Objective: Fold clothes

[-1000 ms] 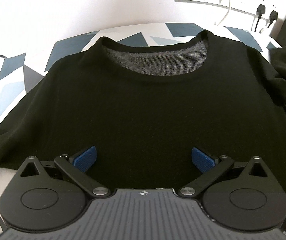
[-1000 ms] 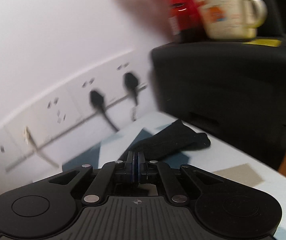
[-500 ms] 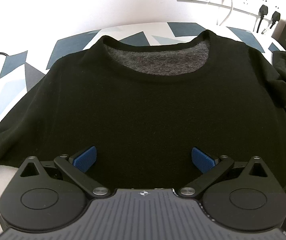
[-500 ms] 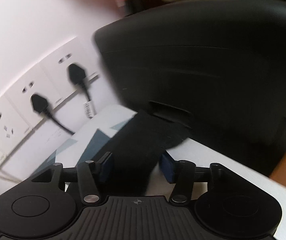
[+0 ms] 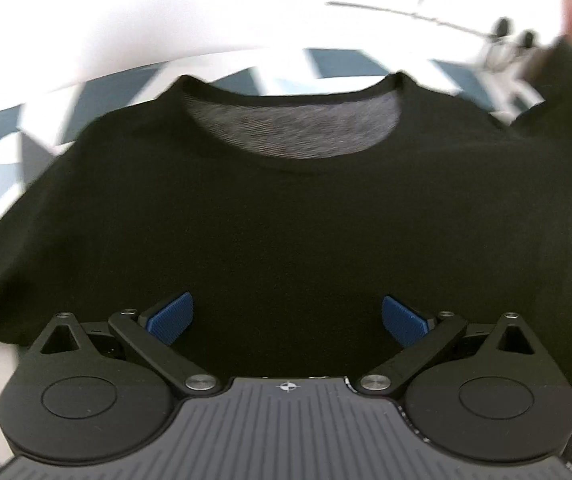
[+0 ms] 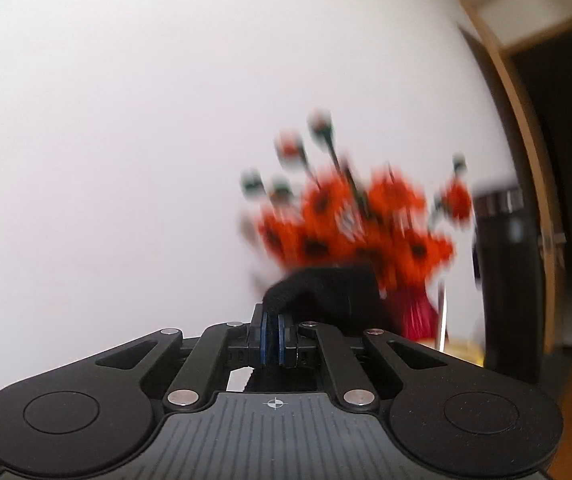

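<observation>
A: What do we see at the left claw (image 5: pixel 283 318)?

B: Its blue pads (image 5: pixel 170 317) stand wide apart, empty, above the black sweater (image 5: pixel 286 208) spread on the patterned worktop (image 5: pixel 45 108).

A: And the right claw (image 6: pixel 271 334)?

B: We see it pinched on a black sleeve (image 6: pixel 326 294) of the garment, lifted before blurred red flowers (image 6: pixel 366 216).

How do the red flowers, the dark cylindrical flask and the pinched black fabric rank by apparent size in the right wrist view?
1. red flowers
2. dark cylindrical flask
3. black fabric; it lies nearest the camera, so its true size is unsure.
</observation>
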